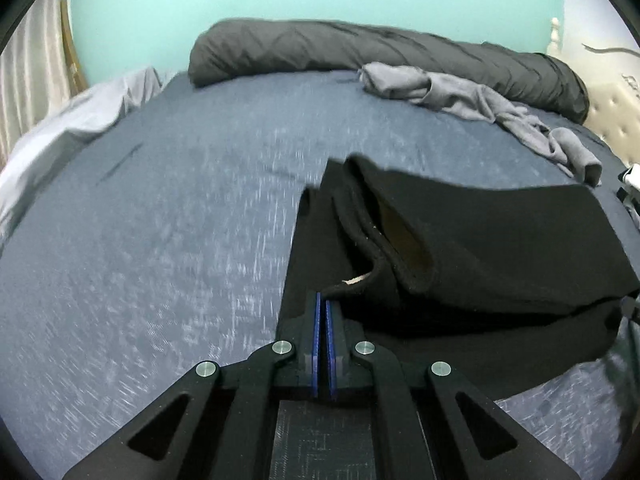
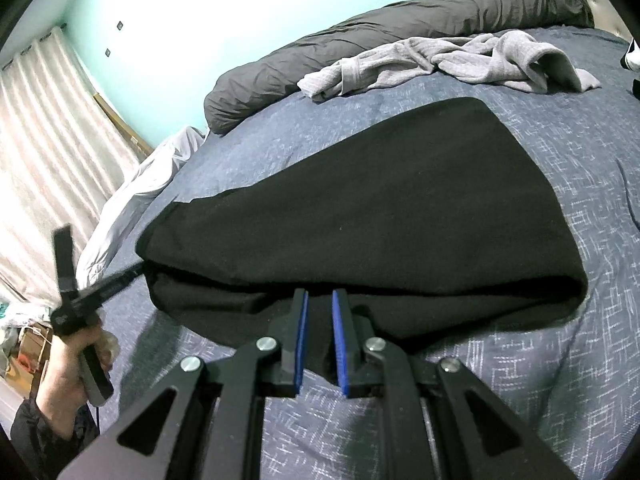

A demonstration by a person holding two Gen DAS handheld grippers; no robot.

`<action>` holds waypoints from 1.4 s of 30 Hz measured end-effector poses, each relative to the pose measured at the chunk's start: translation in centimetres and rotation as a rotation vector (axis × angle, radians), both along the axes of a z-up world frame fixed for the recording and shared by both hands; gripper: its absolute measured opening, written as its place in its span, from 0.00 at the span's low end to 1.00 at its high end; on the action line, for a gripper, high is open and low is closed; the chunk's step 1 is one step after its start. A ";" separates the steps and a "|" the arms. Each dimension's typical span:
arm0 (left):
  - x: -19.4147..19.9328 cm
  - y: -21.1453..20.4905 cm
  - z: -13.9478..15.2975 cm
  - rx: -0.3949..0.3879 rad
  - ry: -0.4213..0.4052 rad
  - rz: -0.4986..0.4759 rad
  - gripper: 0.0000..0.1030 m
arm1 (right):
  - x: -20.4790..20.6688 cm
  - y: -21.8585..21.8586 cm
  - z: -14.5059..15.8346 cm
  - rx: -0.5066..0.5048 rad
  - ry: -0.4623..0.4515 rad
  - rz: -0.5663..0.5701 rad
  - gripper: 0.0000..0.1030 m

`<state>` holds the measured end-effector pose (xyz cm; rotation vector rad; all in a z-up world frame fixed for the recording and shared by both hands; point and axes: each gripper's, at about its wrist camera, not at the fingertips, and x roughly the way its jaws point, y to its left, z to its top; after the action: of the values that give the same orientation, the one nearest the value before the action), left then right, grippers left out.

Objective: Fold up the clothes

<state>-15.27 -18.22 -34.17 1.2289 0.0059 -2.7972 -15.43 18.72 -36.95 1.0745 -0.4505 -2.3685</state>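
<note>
The black garment [image 2: 360, 208] lies on the blue patterned bedspread [image 2: 560, 360], already doubled over on itself, and both of your tongs meet it at its near edge. Its long axis runs crosswise in front of your right gripper [image 2: 320, 300]: from the rounded fold at that gripper's right to the narrow end at its far left, where your left gripper [image 2: 132, 270] reaches in. Your left gripper [image 1: 323, 300] has its blue pads pressed together with the garment's [image 1: 480, 240] hem edge at their tips, so it appears pinched on the cloth; from there the body of the garment spreads ahead and to its right, with an opening rimmed by a seam pointing away from the tongs. Your right gripper stands narrowly apart, a dark layer of the cloth filling the gap between its pads; this looks like a hold on the lower layer, though the pads' contact isn't plain to see. The coming move probably turns on this: you hold the same long edge at two spots, left hand [image 2: 76, 360] at the narrow end, right nearer the middle, so any next fold would carry that edge across the long axis. The grey garment [image 2: 460, 60] and dark rolled duvet [image 2: 400, 24] lie well beyond, clear of your path.
</note>
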 end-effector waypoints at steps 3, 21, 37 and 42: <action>0.2 -0.1 0.3 0.009 0.009 0.003 0.05 | 0.0 -0.1 0.0 0.000 0.001 0.003 0.11; -1.0 4.1 4.0 0.219 0.126 -0.083 0.05 | 0.0 -0.3 -0.1 0.006 -0.008 0.007 0.11; 0.0 0.7 0.4 0.257 -0.005 0.053 0.02 | 0.0 -0.1 0.5 -0.013 -0.002 0.008 0.11; -1.1 -0.9 0.8 0.271 0.029 0.118 0.46 | -0.1 0.0 0.4 -0.013 -0.006 0.005 0.11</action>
<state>-16.37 -19.14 -33.40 1.1929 0.4580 -2.7779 -15.52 18.67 -36.59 1.0763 -0.4635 -2.3553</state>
